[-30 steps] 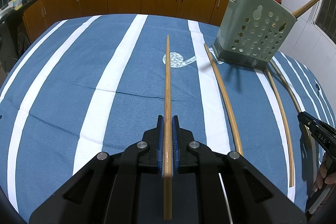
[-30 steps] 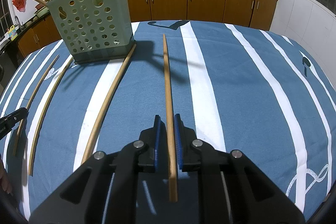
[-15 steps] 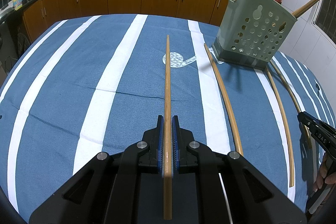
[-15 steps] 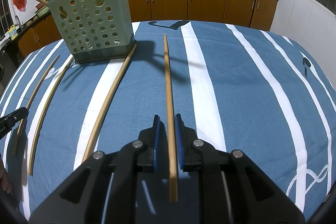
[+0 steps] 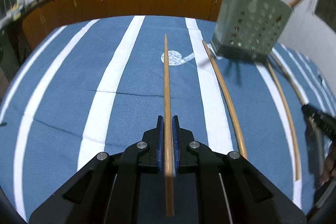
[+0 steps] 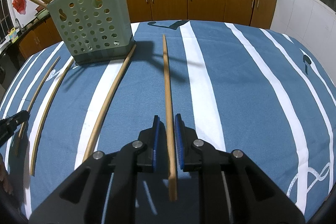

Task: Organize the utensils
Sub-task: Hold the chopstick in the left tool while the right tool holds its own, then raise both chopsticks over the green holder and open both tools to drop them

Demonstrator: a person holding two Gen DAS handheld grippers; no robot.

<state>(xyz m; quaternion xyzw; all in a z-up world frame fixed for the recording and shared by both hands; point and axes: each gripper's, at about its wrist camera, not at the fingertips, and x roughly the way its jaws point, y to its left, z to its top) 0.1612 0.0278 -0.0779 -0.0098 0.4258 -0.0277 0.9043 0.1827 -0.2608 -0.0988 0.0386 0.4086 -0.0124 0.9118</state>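
My left gripper [image 5: 167,121] is shut on a wooden chopstick [image 5: 167,81] that points forward over the striped blue cloth. My right gripper [image 6: 167,121] stands around another chopstick [image 6: 167,81], its blue pads a little apart from the stick on both sides. The green perforated utensil holder [image 5: 251,24] stands at the far right in the left wrist view and at the far left in the right wrist view [image 6: 90,24], with several chopsticks sticking out of its top. Loose chopsticks lie on the cloth beside it [image 5: 226,93] [image 6: 109,96].
Two more chopsticks lie at the cloth's side [image 6: 49,106] [image 5: 283,102]. The other gripper's tip shows at each view's edge [image 5: 315,117] [image 6: 14,121]. Wooden cabinets [image 6: 189,1] and a counter with pans run behind the table.
The right gripper's pads have spread a little from the chopstick. The left view has gone blurred and shifted slightly; its grip on the chopstick is unchanged.
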